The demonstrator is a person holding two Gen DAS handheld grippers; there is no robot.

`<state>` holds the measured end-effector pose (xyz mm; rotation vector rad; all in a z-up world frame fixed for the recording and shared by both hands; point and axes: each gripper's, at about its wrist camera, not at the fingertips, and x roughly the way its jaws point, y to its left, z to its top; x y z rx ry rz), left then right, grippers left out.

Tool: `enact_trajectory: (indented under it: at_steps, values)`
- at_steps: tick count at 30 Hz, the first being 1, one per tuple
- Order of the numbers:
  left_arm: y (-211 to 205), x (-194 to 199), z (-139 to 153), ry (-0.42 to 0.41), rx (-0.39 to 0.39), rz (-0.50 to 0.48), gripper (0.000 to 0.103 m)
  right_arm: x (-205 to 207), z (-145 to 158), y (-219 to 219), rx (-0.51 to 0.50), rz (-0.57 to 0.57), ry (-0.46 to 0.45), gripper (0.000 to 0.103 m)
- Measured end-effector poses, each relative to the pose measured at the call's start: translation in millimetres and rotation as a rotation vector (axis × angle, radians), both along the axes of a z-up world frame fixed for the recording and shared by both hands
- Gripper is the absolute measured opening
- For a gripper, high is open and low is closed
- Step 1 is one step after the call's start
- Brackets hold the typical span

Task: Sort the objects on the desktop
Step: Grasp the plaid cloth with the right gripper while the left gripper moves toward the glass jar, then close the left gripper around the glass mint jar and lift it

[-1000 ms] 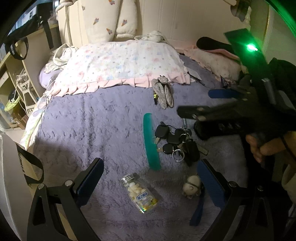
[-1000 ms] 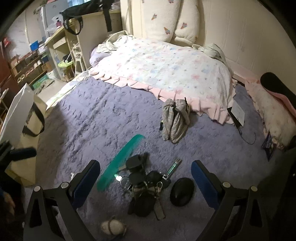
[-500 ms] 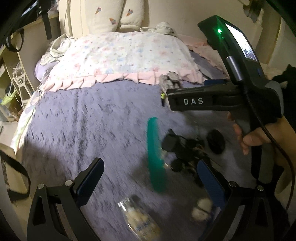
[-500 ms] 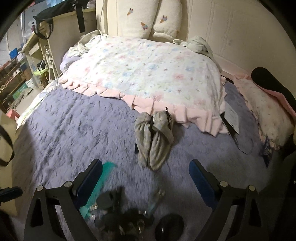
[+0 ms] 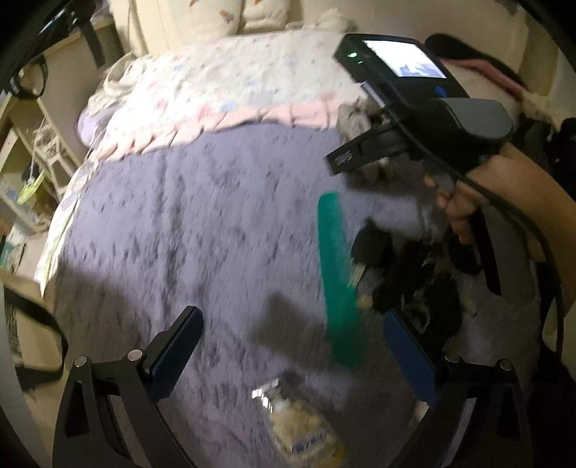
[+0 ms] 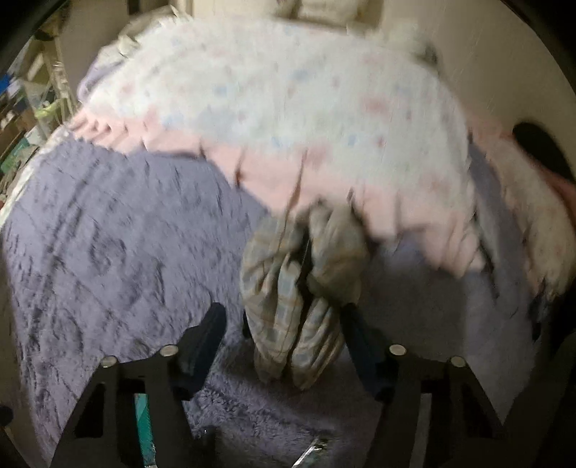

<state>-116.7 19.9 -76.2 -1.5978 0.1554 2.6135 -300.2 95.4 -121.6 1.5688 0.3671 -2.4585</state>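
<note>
now the right hand-held gripper (image 6: 282,340) has swung off the keys (image 5: 414,280) and straddles the grey socks (image 6: 300,288), jaws narrowed, not clamped; left hand-held gripper (image 5: 291,347) hangs open, empty.

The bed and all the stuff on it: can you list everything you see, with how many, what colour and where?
blanket: one, purple, covers the near part of the bed
quilt: one, white with pink frill, at the far end
pillows: two, cream, behind the quilt
socks: a pair, grey check, at the quilt's edge
comb: one, green, on the blanket
keys: one dark bunch, right of the comb
bottle: one, clear with pale tablets, nearest the left camera
shelves: cream, left of the bed
right hand: one, holding its tool
left hand-held gripper: open, empty, above the bottle
right hand-held gripper: open, around the socks
</note>
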Motion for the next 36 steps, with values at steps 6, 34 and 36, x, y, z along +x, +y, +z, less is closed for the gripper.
enact_trajectory:
  at_steps: [6,34,36]
  values:
    - [-4.4,21.8,-15.3,-0.074,-0.015,0.055,0.1,3.4,-9.0,14.7,-0.058,-0.039,0.005,0.037]
    - [-23.0,34.9,-59.8,-0.219,0.104,0.171,0.066,71.9,22.8,6.9,-0.095,0.07,0.072,0.035]
    - [-26.5,35.6,-56.1,-0.213,0.112,0.191,0.047,77.6,27.2,6.6,-0.105,0.075,0.076,0.034]
